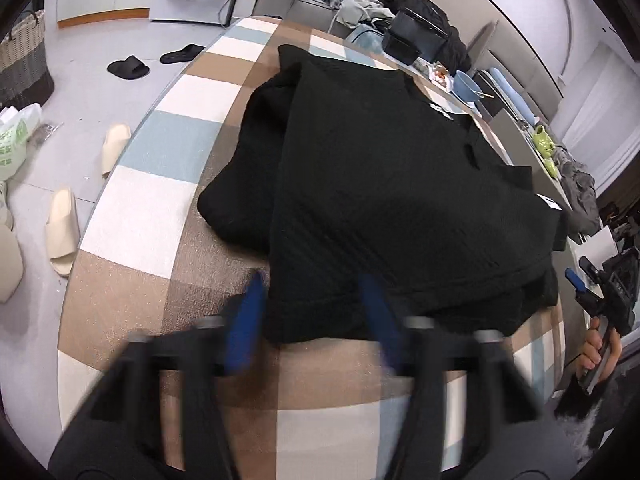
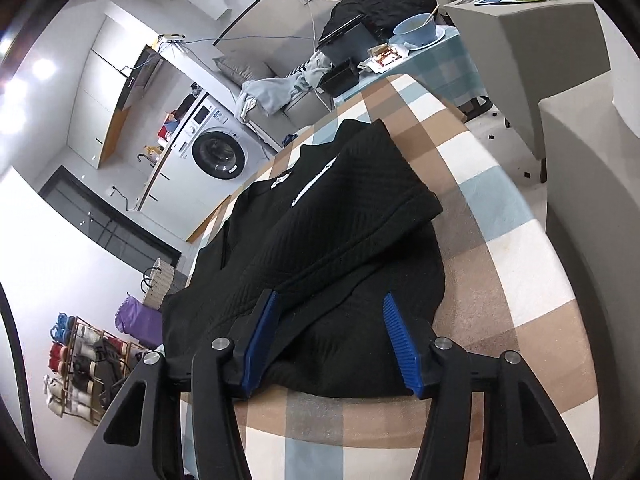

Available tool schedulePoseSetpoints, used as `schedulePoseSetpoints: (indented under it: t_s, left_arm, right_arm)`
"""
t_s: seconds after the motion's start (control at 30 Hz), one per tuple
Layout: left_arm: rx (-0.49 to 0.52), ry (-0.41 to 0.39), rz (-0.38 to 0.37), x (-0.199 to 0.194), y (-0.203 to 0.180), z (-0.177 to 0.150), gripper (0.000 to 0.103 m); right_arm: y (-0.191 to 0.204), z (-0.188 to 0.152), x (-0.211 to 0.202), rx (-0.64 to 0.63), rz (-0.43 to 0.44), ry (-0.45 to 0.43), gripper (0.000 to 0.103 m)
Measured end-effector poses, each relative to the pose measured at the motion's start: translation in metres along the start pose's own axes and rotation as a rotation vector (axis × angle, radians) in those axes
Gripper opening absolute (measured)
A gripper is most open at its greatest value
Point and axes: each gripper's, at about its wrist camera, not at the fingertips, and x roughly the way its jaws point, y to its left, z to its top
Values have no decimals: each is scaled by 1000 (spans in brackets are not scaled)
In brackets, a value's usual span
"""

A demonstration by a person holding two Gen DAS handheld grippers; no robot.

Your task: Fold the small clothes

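A black knit garment [image 1: 384,184] lies partly folded on the checked tablecloth [image 1: 152,216]; it also shows in the right wrist view [image 2: 320,248], with white labels near its collar. My left gripper [image 1: 312,312] is open, its blue pads on either side of the garment's near hem, blurred by motion. My right gripper [image 2: 332,336] is open, its blue pads straddling the garment's near edge just above the cloth. The right gripper also shows in the left wrist view [image 1: 600,292], held in a hand at the table's right edge.
A blue bowl [image 2: 416,30], a black box [image 2: 340,76] and food packaging sit at the table's far end. Slippers [image 1: 60,232] and a basket [image 1: 24,64] lie on the floor to the left. A washing machine [image 2: 218,152] stands beyond.
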Motion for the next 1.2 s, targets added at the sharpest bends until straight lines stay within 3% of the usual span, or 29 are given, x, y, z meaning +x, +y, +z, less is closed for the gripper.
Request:
schedulePoseSetpoints:
  t_s: [0.03,0.07,0.3,0.5,0.87,1.03,1.2]
  left_arm:
    - [4,-10,4,-1,0,-1,7]
    - [6,-27,0,-4,0,-1,6]
    - [12,-227,-63,-57,-7,21,4]
    - [9,-328,-84,-85,-9,53,3]
    - [-10,-363,-90,-94,-11,97,3]
    - [-14,-352,-82,-88,-8,98,3]
    - [-17,-346,-66,-82,-5,92,3]
  right_arm:
    - [1,0,1,-6,1,0,56]
    - [0,0,3,-9,-1,1,56]
    - [-2,0,13,19,25,29,56]
    - [-4,0,27,55,62,69,56]
    - [-6,6,61,185,122,140,56]
    - [-9,13,69,247,131,97,56]
    - [-2,21,62,215,122,23,56]
